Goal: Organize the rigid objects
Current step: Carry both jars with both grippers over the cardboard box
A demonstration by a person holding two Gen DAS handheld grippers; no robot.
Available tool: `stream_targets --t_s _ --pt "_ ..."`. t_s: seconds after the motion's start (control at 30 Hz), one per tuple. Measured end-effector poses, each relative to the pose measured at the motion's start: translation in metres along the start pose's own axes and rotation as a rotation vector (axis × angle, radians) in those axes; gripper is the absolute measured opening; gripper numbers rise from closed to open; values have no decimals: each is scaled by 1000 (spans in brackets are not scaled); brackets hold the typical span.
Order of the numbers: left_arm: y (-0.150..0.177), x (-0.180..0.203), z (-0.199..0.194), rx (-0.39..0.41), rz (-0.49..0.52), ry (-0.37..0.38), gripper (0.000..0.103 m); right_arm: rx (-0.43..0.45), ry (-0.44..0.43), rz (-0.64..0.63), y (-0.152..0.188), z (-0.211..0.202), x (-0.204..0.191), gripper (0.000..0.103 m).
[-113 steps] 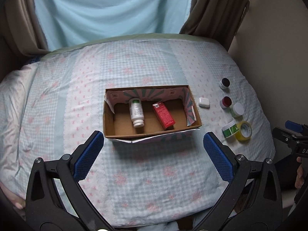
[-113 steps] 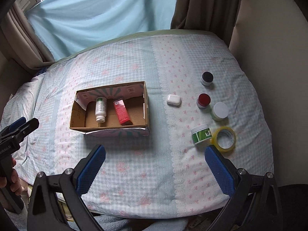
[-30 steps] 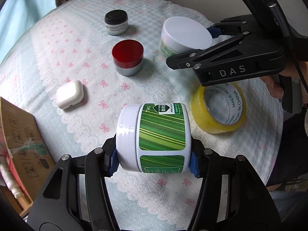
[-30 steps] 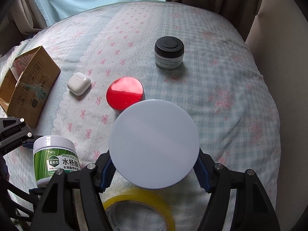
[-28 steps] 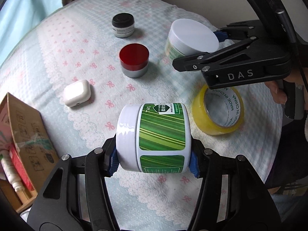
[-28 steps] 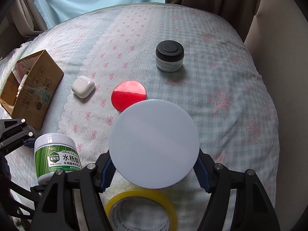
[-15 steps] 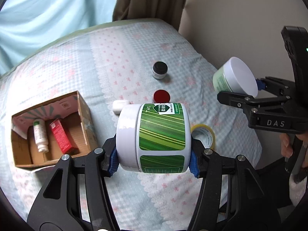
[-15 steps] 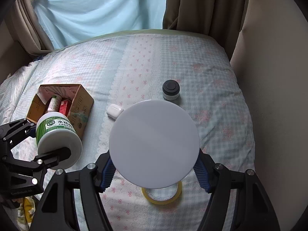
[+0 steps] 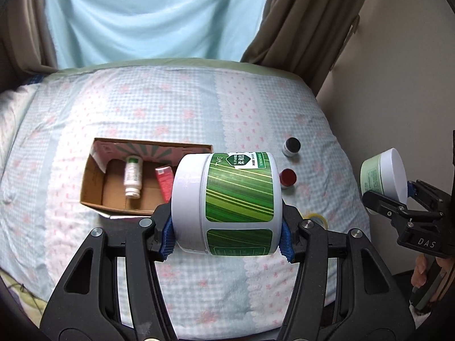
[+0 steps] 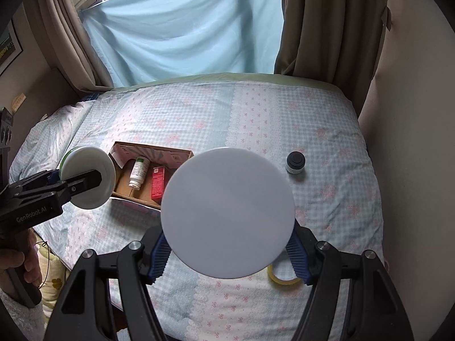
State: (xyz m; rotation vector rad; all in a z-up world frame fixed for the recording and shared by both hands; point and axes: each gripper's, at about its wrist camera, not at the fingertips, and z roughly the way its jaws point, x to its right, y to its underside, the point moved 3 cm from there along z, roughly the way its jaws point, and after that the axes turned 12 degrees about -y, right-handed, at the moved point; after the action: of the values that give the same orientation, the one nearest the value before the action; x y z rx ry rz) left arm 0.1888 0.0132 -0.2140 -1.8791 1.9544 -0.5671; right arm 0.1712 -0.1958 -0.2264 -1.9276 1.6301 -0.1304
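My left gripper [image 9: 227,234] is shut on a white jar with a green striped label [image 9: 227,201], held on its side high above the bed. My right gripper [image 10: 227,251] is shut on a pale green jar with a white lid [image 10: 227,211]; the lid faces the camera. That jar also shows in the left wrist view [image 9: 384,174], and the green-label jar shows in the right wrist view [image 10: 89,177]. An open cardboard box [image 9: 93,182] on the bed holds a white bottle [image 9: 133,177] and a red carton [image 9: 164,180].
On the bedspread right of the box stand a black-lidded jar [image 9: 292,146] and a red-lidded jar [image 9: 287,178]. A yellow tape roll [image 10: 281,277] lies near the front. Curtains and a wall [image 9: 398,71] border the bed at the back and right.
Both grippers have risen and pulled back with their jars. The left gripper has swung left, so the box now sits behind its jar. Earlier still, both grippers were open and empty.
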Motion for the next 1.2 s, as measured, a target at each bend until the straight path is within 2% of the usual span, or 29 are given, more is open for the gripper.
stream_targets --t_s 0.1,0.33,0.5,0.6,0.83,1.2 --pt "-6 -39 0 11 -4 0 53 10 -22 17 -8 11 -30 66" --pt "-15 -128 14 -30 30 4 53 7 -13 86 -27 48 -95 66" --pt "-17 -176 37 -81 55 6 53 -10 -14 177 -36 82 -130 66" --pt "-16 -197 54 -111 77 -2 53 -44 -3 187 -39 105 -149 66" --pt "-19 -215 106 -182 77 -3 53 -157 12 120 -41 164 -178 66" --pt "-43 -207 192 -289 130 -28 53 -299 -27 31 -50 262 -177 66"
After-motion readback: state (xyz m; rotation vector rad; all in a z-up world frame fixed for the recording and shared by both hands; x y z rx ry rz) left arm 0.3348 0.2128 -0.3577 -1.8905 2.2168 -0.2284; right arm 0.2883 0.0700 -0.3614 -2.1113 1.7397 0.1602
